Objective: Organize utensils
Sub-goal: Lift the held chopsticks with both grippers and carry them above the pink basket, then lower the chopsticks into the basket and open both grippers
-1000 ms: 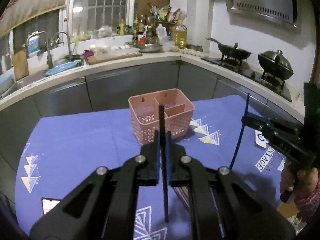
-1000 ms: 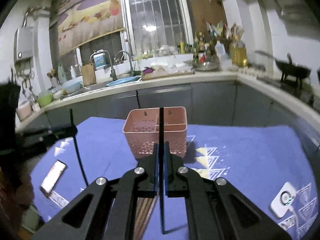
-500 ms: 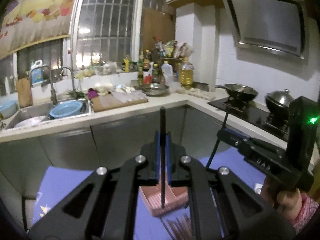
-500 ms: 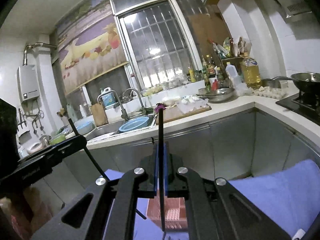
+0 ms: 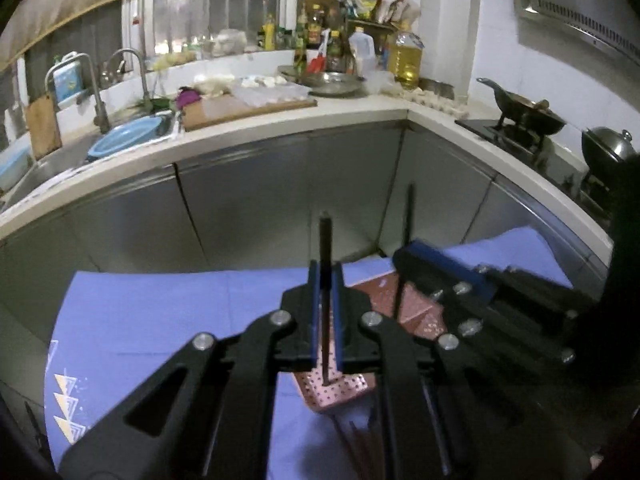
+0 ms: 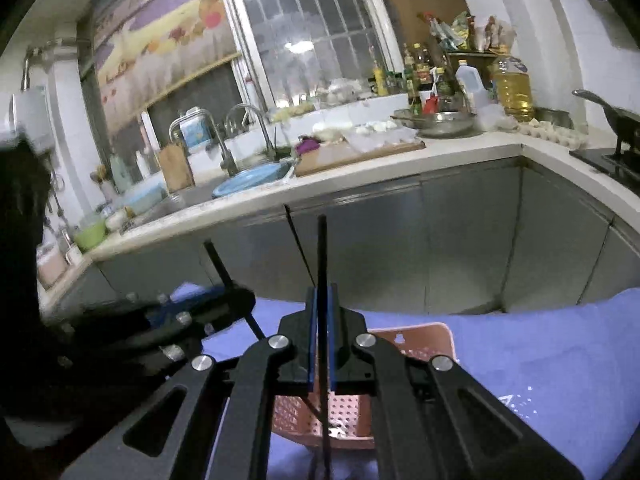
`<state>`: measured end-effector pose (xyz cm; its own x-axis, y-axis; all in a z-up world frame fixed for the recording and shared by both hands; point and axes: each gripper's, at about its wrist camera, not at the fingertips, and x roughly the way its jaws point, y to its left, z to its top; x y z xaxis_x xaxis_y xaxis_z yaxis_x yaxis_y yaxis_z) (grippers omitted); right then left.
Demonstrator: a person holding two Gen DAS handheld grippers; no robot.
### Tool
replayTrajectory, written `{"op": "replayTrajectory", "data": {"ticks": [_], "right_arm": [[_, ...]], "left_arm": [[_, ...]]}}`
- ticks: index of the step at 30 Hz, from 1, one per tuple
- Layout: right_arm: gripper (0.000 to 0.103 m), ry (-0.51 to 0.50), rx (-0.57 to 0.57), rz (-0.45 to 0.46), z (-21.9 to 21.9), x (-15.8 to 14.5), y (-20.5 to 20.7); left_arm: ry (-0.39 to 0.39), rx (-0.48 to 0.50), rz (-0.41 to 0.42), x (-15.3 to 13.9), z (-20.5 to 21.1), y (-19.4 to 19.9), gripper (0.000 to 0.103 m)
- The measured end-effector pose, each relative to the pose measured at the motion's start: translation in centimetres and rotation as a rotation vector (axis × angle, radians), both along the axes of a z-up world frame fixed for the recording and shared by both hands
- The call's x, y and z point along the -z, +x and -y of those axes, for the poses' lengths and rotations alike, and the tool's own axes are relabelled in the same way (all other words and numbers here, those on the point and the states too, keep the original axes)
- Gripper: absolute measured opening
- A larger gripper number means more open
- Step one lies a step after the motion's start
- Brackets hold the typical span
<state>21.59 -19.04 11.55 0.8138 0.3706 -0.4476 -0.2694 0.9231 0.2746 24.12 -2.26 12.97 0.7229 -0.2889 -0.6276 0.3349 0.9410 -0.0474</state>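
My left gripper [image 5: 325, 280] is shut on a dark chopstick [image 5: 325, 248] held upright, its lower end over the pink perforated basket [image 5: 340, 392]. My right gripper [image 6: 321, 304] is shut on a second dark chopstick [image 6: 322, 256], also upright above the pink basket [image 6: 416, 340]. Each gripper shows in the other's view: the right gripper [image 5: 404, 256] beside the left one, the left gripper [image 6: 240, 300] to the left with its chopstick slanting. More chopsticks [image 5: 360, 440] lie on the cloth in front of the basket.
The basket stands on a blue patterned tablecloth [image 5: 160, 312]. Behind it runs a curved steel-fronted kitchen counter [image 5: 280, 128] with a sink, a blue basin [image 5: 124, 140], a cutting board, bottles, and a stove with pans [image 5: 524, 112] at right.
Both grippers have tilted back down from looking at the counter. They now sit close together over the basket, each still holding its chopstick.
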Motion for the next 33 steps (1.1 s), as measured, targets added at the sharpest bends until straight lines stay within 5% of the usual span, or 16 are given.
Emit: {"op": "replayTrajectory", "data": {"ticks": [10, 17, 18, 19, 20, 22, 25, 28, 33], "right_arm": [[0.005, 0.073, 0.050, 0.133, 2.0, -6.7, -0.3], [0.005, 0.014, 0.042, 0.070, 0.3, -3.7, 2.3], [0.005, 0.005, 0.038, 0.047, 0.0, -3.0, 2.6], [0.005, -0.009, 0.026, 0.005, -0.3, -1.8, 3.2], [0.005, 0.003, 0.005, -0.060, -0.5, -0.3, 4.0], [0.005, 0.119, -0.003, -0.167, 0.6, 1.7, 5.2], [0.010, 0.171, 0.034, -0.245, 1.8, 3.0, 6.2], [0.018, 0.196, 0.047, -0.263, 2.5, 3.1, 6.0], [0.058, 0.231, 0.069, -0.185, 4.4, 1.0, 2.6]], "left_arm": [[-0.023, -0.017, -0.003, -0.3, -1.2, 0.9, 0.005], [0.007, -0.011, -0.029, 0.8, -0.9, 1.5, 0.006], [0.009, -0.015, -0.040, 0.9, -0.9, 1.6, 0.019], [0.012, -0.022, -0.050, 0.9, -1.0, 1.8, 0.045], [0.017, -0.042, -0.042, 0.7, -1.2, 1.8, 0.053], [0.127, -0.082, 0.008, 0.7, -0.6, 1.5, 0.057], [0.139, -0.062, 0.046, 0.1, -0.4, 0.8, 0.067], [0.111, -0.065, 0.074, -1.1, -0.9, 0.1, 0.071], [0.000, -0.067, 0.108, -3.7, -3.2, -2.3, 0.071]]}}
